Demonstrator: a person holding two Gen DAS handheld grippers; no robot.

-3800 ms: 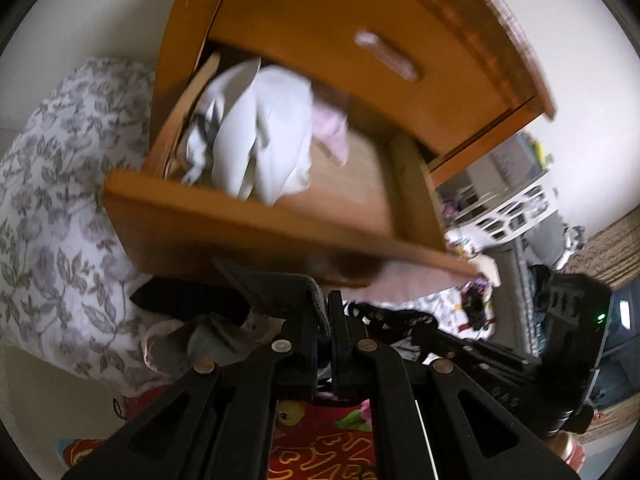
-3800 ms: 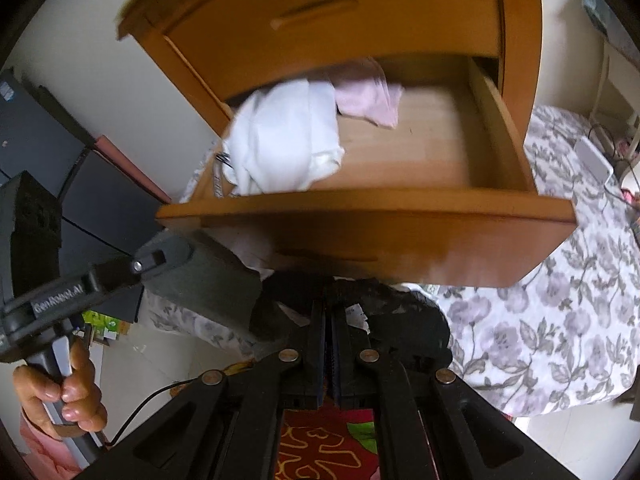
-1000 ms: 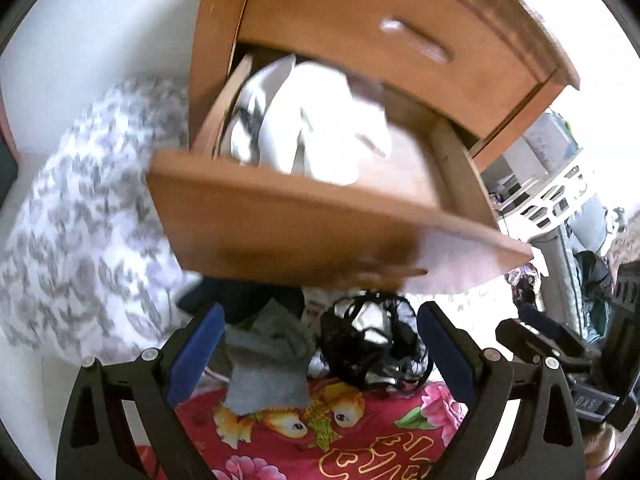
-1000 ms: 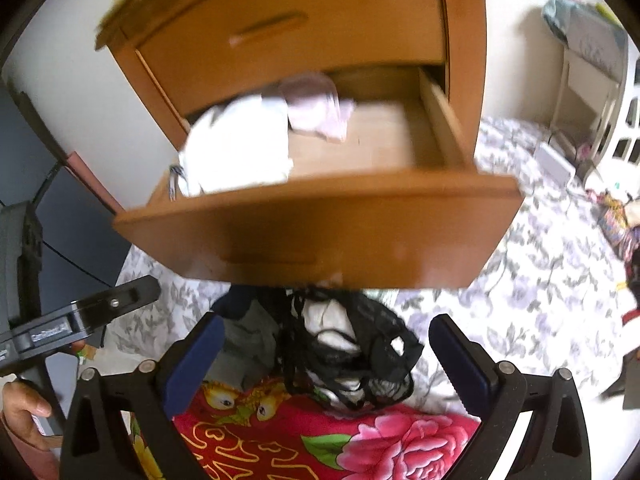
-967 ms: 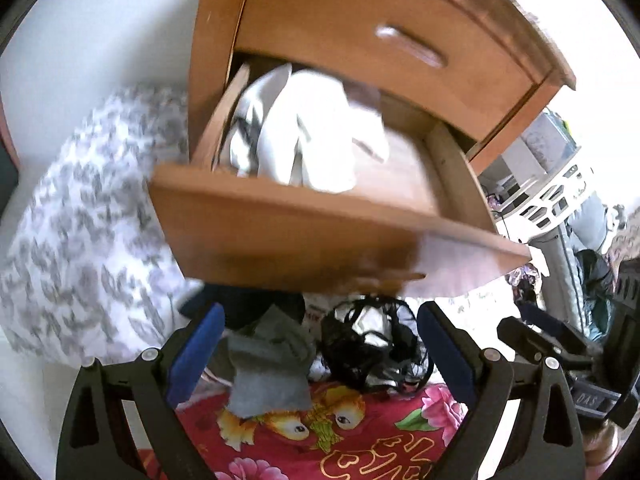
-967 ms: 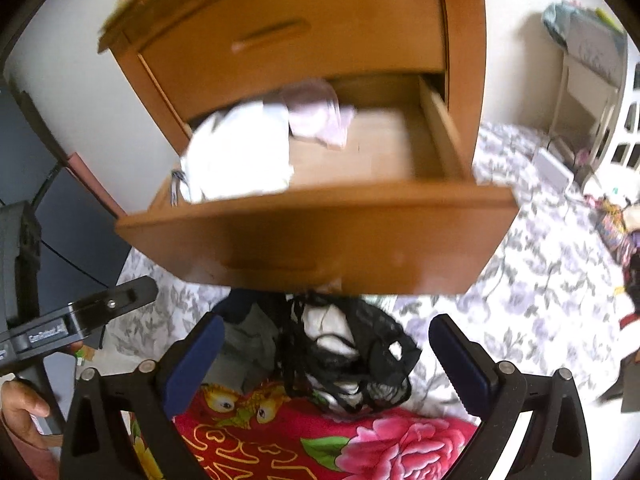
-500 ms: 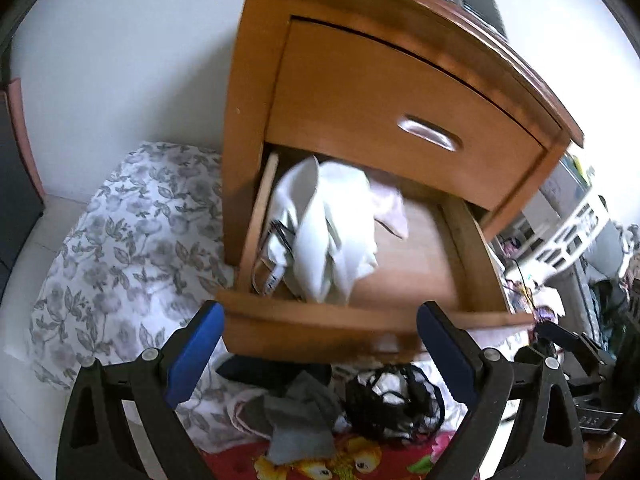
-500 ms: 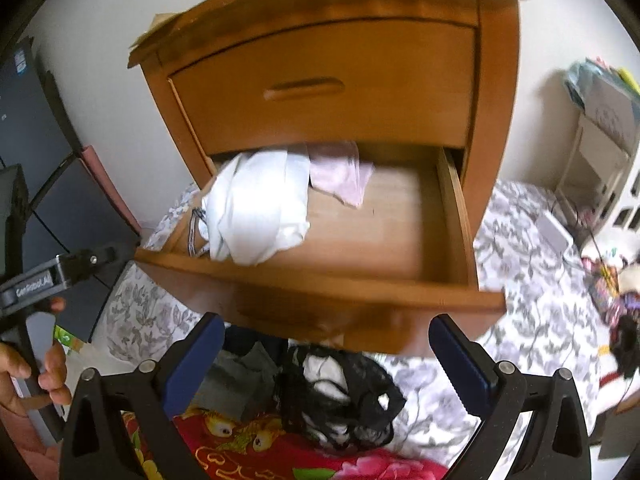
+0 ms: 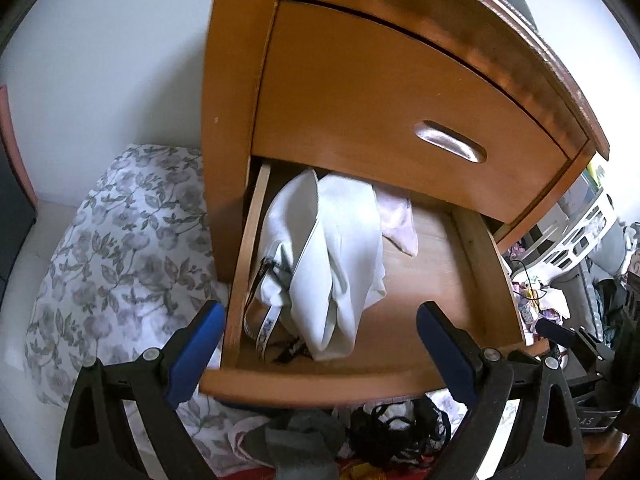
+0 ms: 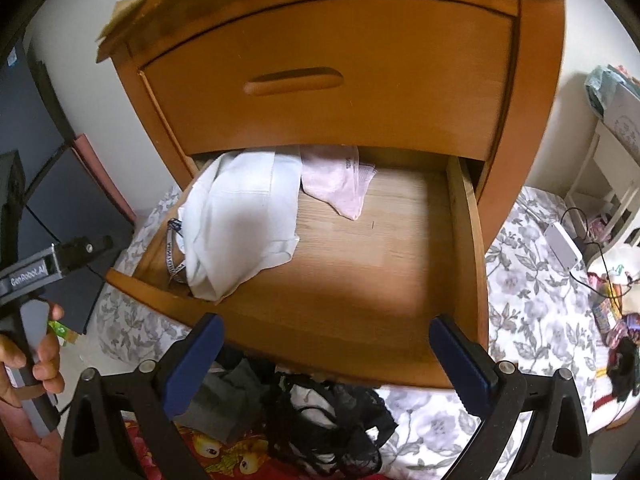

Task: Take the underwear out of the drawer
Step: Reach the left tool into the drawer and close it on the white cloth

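with both the left gripper and right gripper spread wide and empty over the drawer, best reach in, pinching the white bundle at its raised fold.

drawers: 2, lower one open | garments in it: 2, white, pink | below fingers: 2, grey, black lace

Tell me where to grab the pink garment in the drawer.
Grip the pink garment's loose front corner, coming from above over the drawer's open front. That corner lies flat on bare wood, clear of the white clothing; its back edge tucks under the upper drawer.
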